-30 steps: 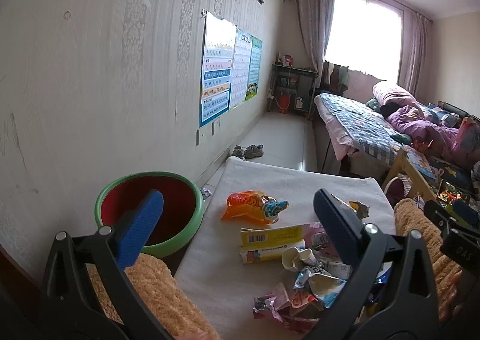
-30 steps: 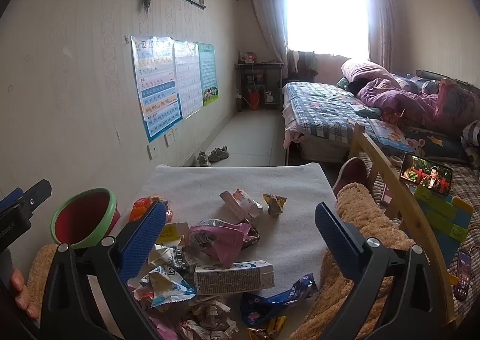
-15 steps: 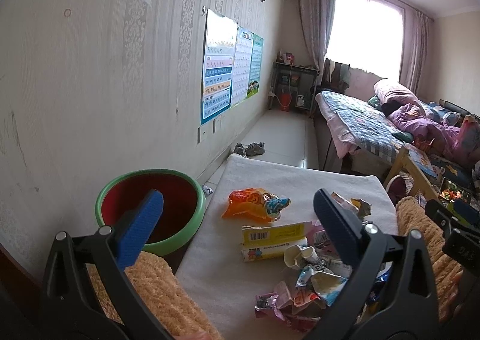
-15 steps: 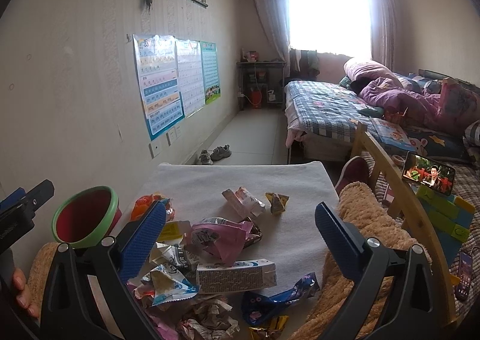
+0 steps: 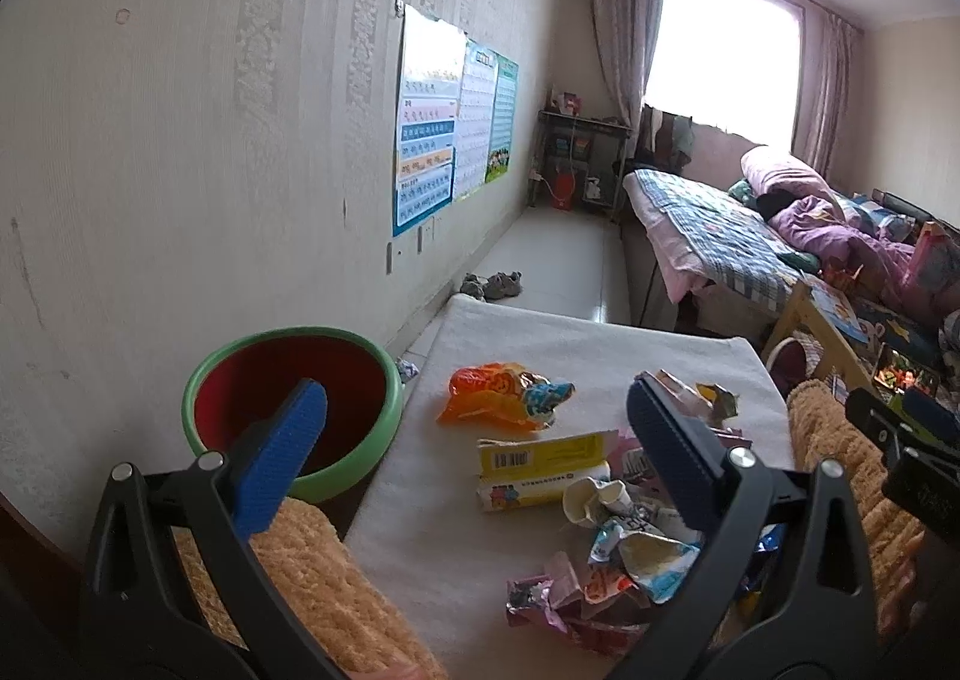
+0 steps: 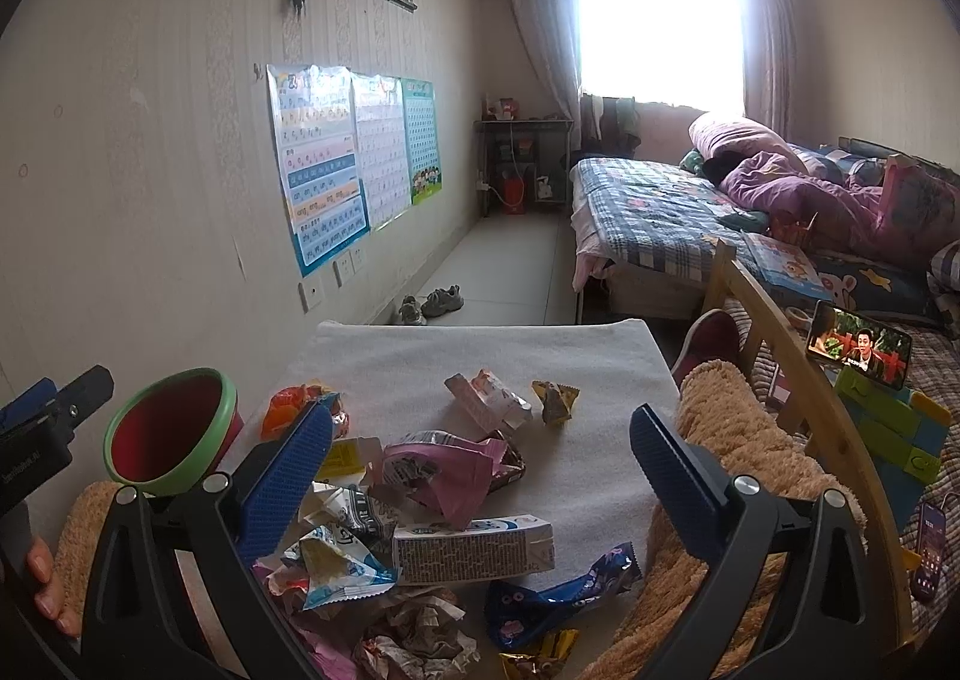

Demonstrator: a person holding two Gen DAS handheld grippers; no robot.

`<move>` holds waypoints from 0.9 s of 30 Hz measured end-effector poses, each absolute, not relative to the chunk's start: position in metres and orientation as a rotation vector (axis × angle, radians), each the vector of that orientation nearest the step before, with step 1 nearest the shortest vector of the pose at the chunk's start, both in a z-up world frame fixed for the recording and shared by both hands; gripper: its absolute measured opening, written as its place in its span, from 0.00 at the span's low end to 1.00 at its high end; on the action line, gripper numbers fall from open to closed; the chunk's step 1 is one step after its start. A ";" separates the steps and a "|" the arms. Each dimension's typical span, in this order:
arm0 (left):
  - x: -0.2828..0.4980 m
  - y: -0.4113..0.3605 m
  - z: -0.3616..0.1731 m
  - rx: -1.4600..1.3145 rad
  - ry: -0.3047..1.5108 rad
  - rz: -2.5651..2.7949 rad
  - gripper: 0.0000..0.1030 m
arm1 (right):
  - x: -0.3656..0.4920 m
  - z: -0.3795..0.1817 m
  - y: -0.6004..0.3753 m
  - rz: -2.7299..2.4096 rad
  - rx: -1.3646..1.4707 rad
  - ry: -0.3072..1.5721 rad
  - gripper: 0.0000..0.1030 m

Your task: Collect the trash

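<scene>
Your left gripper (image 5: 477,443) and right gripper (image 6: 480,458) both hover with jaws spread wide, holding nothing. Just beneath them, wrappers (image 6: 336,557) and a milk carton (image 6: 474,548) litter the white cloth (image 6: 480,347). Farther on lies an orange wrapper (image 5: 489,392), beside the red bin (image 5: 288,380) at the left edge.
</scene>
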State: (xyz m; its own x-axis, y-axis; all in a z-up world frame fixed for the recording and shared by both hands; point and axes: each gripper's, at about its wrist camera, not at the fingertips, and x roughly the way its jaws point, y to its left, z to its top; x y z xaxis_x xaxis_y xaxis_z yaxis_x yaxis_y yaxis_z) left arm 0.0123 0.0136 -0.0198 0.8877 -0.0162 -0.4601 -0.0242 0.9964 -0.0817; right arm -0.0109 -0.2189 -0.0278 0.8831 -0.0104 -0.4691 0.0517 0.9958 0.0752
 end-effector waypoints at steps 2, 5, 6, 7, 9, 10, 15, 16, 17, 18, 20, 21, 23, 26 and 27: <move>0.012 0.011 -0.021 -0.067 0.476 0.012 0.96 | -0.011 -0.029 -0.218 -0.031 0.085 0.490 0.93; 0.011 0.010 -0.020 -0.055 0.472 0.015 0.95 | -0.010 -0.031 -0.218 -0.031 0.086 0.493 0.93; 0.011 0.009 -0.020 -0.052 0.470 0.017 0.96 | -0.009 -0.032 -0.218 -0.030 0.085 0.495 0.93; 0.012 0.009 -0.020 -0.050 0.471 0.017 0.96 | -0.009 -0.033 -0.217 -0.030 0.085 0.497 0.93; 0.012 0.008 -0.021 -0.044 0.474 0.019 0.95 | -0.008 -0.033 -0.218 -0.029 0.084 0.502 0.93; 0.012 0.008 -0.021 -0.043 0.475 0.019 0.95 | -0.008 -0.033 -0.218 -0.028 0.084 0.503 0.93; 0.016 0.005 -0.028 -0.037 0.520 -0.036 0.95 | -0.006 -0.034 -0.219 -0.029 0.084 0.517 0.93; 0.018 0.004 -0.031 -0.027 0.538 -0.059 0.95 | -0.005 -0.034 -0.220 -0.032 0.087 0.522 0.93; 0.020 0.002 -0.035 -0.021 0.558 -0.078 0.95 | -0.004 -0.035 -0.221 -0.036 0.091 0.529 0.93; 0.023 0.001 -0.041 -0.021 0.589 -0.097 0.95 | -0.002 -0.036 -0.223 -0.039 0.098 0.536 0.93; 0.029 0.000 -0.056 -0.037 0.662 -0.156 0.95 | 0.000 -0.038 -0.226 -0.045 0.112 0.552 0.93; 0.033 0.000 -0.066 -0.049 0.718 -0.188 0.95 | 0.001 -0.039 -0.227 -0.049 0.118 0.560 0.93; 0.040 -0.001 -0.084 -0.063 0.804 -0.210 0.95 | 0.002 -0.042 -0.230 -0.054 0.130 0.579 0.93; 0.047 -0.002 -0.104 -0.098 0.901 -0.241 0.95 | 0.005 -0.045 -0.232 -0.056 0.140 0.603 0.93; 0.049 -0.002 -0.109 -0.107 0.934 -0.245 0.95 | 0.006 -0.046 -0.233 -0.055 0.141 0.611 0.93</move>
